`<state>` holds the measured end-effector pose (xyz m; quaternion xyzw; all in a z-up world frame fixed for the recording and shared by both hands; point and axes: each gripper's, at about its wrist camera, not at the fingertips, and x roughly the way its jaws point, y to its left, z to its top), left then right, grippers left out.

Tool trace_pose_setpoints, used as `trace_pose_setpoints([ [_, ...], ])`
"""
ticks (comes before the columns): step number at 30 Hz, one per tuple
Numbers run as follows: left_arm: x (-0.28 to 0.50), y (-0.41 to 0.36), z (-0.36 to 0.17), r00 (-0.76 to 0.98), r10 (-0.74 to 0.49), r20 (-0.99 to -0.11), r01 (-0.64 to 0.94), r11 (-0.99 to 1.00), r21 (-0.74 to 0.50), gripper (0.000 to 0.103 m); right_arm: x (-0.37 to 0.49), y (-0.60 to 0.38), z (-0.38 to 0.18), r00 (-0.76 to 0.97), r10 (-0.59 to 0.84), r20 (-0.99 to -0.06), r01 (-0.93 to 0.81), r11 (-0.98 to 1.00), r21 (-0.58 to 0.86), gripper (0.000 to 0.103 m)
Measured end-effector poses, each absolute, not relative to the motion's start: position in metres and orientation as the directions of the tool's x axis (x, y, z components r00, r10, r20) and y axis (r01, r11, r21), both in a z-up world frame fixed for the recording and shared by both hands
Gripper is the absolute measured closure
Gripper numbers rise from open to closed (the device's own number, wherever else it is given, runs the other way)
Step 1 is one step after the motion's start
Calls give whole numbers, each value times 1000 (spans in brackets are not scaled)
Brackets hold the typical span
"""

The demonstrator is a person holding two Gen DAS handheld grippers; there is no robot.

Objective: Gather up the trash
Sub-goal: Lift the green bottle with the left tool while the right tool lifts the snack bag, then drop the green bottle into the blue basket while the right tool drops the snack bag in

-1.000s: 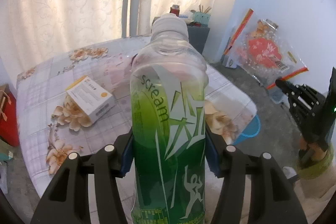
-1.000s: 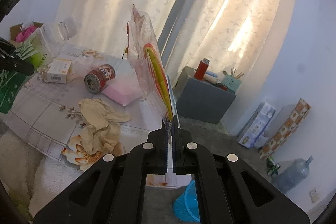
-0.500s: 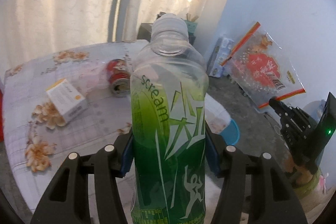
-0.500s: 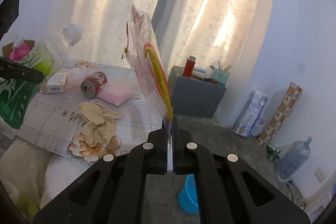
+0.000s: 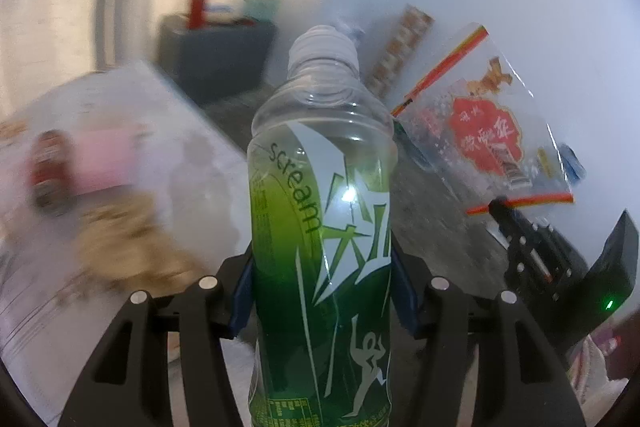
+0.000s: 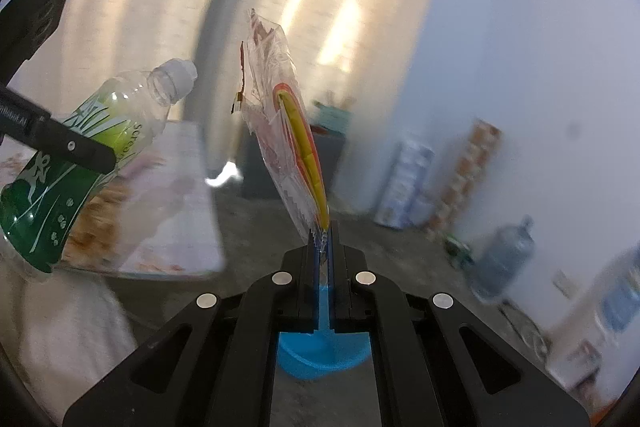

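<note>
Green-labelled plastic bottle (image 5: 320,227) is clamped between the pads of the left tongs (image 5: 322,291), half open around it. A clear snack bag (image 6: 286,147) is pinched by the fully closed right tongs (image 6: 323,259), above the blue bin (image 6: 320,351). Both should be released only once centred over the bin.

"scream" on green bottle (image 5: 320,227) label

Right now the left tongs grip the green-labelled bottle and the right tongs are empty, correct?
Not quite. The left tongs do grip the green-labelled bottle, but the right tongs are shut on a clear snack bag, as the right wrist view shows.
</note>
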<state>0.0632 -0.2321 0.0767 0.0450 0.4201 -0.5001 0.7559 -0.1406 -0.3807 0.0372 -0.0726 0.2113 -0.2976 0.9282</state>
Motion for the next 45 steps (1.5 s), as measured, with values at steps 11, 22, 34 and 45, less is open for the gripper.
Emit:
trace_pose_setpoints([
  [11, 53, -466, -19, -132, -485, -864, 797, 466, -384, 48, -163, -481, -37, 545, -676, -495, 667, 708, -233, 102],
  [22, 92, -610, -170, -219, -253, -942, 714, 617, -332, 46, -112, -566, -142, 449, -543, -710, 681, 722, -122, 102],
  [34, 139, -582, -170, -125, -361, -924, 549, 751, -368, 20, -20, -623, -255, 320, -397, -860, 651, 752, -105, 98],
  [45, 114, -517, -93, -26, -467, -884, 672, 646, -361, 20, -21, -630, -259, 338, -381, -861, 635, 767, -90, 99],
])
